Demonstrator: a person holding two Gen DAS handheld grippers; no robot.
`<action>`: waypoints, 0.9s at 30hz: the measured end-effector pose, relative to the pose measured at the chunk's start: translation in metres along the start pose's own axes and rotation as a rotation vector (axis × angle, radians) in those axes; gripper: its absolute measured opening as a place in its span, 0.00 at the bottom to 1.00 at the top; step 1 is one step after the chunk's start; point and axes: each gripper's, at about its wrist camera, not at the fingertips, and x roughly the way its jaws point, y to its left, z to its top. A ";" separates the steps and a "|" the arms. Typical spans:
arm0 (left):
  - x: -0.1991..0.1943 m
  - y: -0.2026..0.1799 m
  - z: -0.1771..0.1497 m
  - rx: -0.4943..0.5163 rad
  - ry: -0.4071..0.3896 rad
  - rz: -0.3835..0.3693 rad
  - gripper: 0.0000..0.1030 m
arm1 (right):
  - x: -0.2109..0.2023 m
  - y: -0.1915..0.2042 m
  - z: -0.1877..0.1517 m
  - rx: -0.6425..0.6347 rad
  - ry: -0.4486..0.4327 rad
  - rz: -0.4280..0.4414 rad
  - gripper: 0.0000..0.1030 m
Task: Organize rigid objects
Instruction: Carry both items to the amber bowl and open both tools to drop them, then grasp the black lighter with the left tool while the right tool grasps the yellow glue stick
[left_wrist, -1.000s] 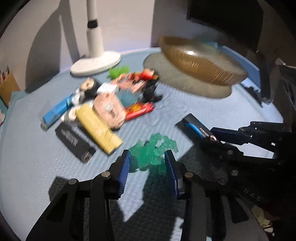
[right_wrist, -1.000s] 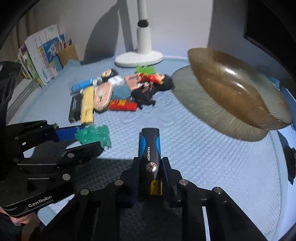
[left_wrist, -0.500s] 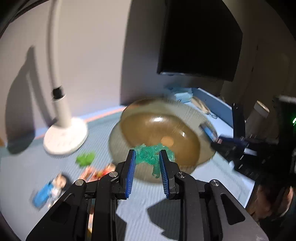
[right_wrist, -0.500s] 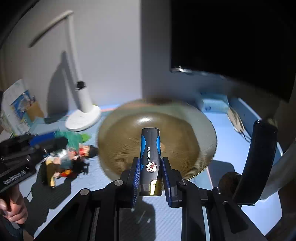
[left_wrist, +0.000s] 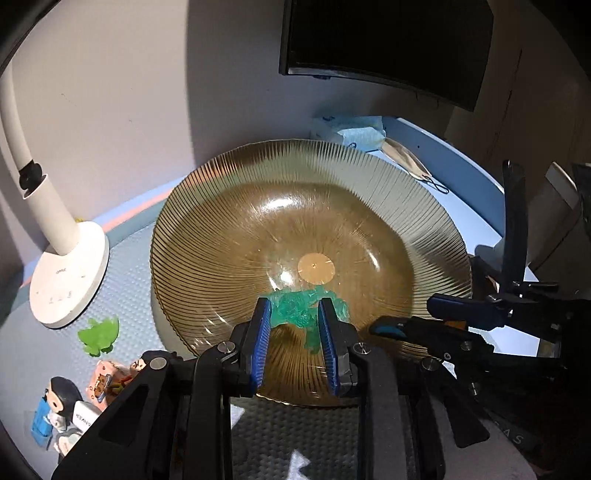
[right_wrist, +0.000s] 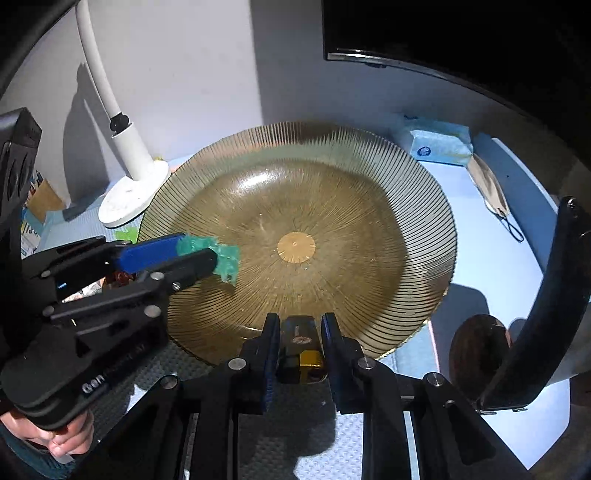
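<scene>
We hold a crumpled translucent green toy (left_wrist: 301, 312) and a black-and-blue lighter (right_wrist: 301, 341) clamped in both fingers over the ribbed amber glass plate (left_wrist: 424, 206); next, lower and release.

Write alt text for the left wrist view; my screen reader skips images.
The left tongs grip a translucent green toy over a ribbed amber glass plate. The right tongs reach in beside them, and a white lamp base stands left.

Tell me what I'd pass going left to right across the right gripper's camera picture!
Left gripper holding the green toy → gold dot in the plate's middle → blue tissue pack → face mask.
</scene>
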 end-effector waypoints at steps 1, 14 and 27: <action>-0.001 0.000 0.001 0.005 -0.008 0.005 0.28 | 0.000 -0.001 0.000 0.003 -0.001 0.003 0.22; -0.148 0.059 -0.058 -0.106 -0.351 0.116 0.98 | -0.100 0.033 -0.037 -0.055 -0.505 -0.159 0.92; -0.174 0.160 -0.207 -0.427 -0.167 0.254 0.99 | -0.042 0.106 -0.071 -0.064 -0.208 0.206 1.00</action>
